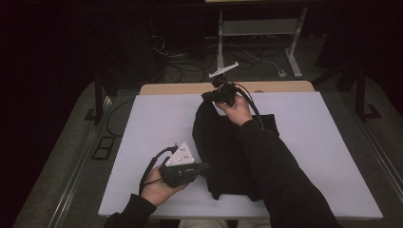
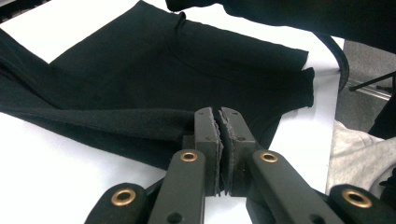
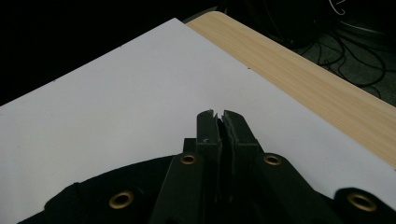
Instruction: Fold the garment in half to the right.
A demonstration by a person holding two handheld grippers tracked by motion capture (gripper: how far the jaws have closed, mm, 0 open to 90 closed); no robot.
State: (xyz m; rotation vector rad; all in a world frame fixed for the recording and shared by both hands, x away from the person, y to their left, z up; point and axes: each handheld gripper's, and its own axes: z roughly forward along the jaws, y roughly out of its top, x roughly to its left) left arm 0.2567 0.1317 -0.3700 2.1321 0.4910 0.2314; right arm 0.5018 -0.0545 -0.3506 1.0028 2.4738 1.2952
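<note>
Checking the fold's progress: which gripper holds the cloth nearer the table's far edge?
The right gripper, pinching the black cloth up by the wooden strip; the left gripper grips near the person.

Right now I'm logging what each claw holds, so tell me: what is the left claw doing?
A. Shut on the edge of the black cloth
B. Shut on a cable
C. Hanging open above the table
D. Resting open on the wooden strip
A: in the left gripper view the left claw has its jaws closed together with the black cloth pinched between them.
</note>
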